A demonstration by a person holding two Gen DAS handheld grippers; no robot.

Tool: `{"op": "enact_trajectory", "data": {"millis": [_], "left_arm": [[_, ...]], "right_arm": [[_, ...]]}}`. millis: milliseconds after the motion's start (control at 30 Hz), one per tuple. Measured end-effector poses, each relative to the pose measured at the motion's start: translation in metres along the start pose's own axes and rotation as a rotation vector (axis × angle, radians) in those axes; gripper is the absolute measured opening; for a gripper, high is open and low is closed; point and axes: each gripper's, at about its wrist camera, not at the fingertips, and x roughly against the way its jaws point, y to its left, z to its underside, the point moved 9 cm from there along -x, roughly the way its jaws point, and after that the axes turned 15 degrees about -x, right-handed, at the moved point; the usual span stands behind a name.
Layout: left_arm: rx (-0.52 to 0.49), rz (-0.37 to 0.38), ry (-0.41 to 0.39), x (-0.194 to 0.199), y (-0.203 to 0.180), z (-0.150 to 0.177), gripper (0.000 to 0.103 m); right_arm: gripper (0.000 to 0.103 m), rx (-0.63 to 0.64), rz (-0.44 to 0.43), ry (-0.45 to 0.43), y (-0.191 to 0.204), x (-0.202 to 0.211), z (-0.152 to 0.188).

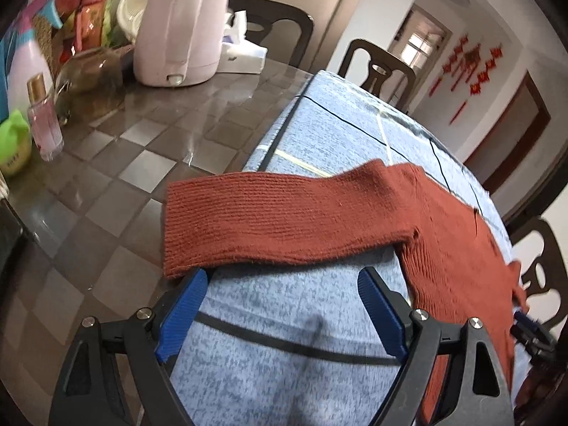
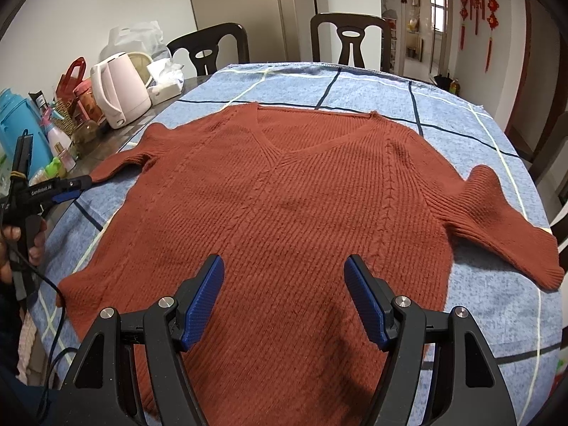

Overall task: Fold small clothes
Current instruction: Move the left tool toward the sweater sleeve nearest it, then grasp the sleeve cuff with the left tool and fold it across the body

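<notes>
Sweater, one, flat on blanket

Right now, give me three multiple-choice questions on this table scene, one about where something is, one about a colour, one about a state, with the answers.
1. Where does the pink kettle stand?
A. on the bare table beside the blue cloth
B. on the sweater
C. on a chair

2. What colour is the sweater?
A. navy
B. rust red
C. grey

3. How does the sweater lie?
A. folded in half
B. rolled up
C. spread flat, both sleeves out

Answers:
1 A, the kettle sits on the glossy tabletop left of the blue cloth.
2 B, the knit is rust red all over.
3 C, the V-neck faces up and the left sleeve and right sleeve stick out sideways.
</notes>
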Motion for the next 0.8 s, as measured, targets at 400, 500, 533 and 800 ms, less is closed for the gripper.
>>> {"op": "enact_trajectory", "data": {"millis": [400, 500, 533, 800], "left_arm": [[0.145, -0.091, 0.002, -0.008, 0.033, -0.008, 0.036], [0.134, -0.107, 0.007, -0.01, 0.04, -0.012, 0.011], [0.121, -0.1, 0.009, -0.01, 0.04, -0.014, 0.009], [-0.076, -0.009, -0.116, 0.026, -0.011, -0.064, 0.007]], "right_arm": [[0.071, -0.018, -0.008, 0.02, -0.004, -0.01, 0.0], [0.071, -0.021, -0.023, 0.015, -0.003, -0.006, -0.001], [0.071, -0.021, -0.025, 0.013, -0.003, -0.006, 0.0], [0.071, -0.032, -0.051, 0.01, -0.002, -0.002, 0.003]]}}
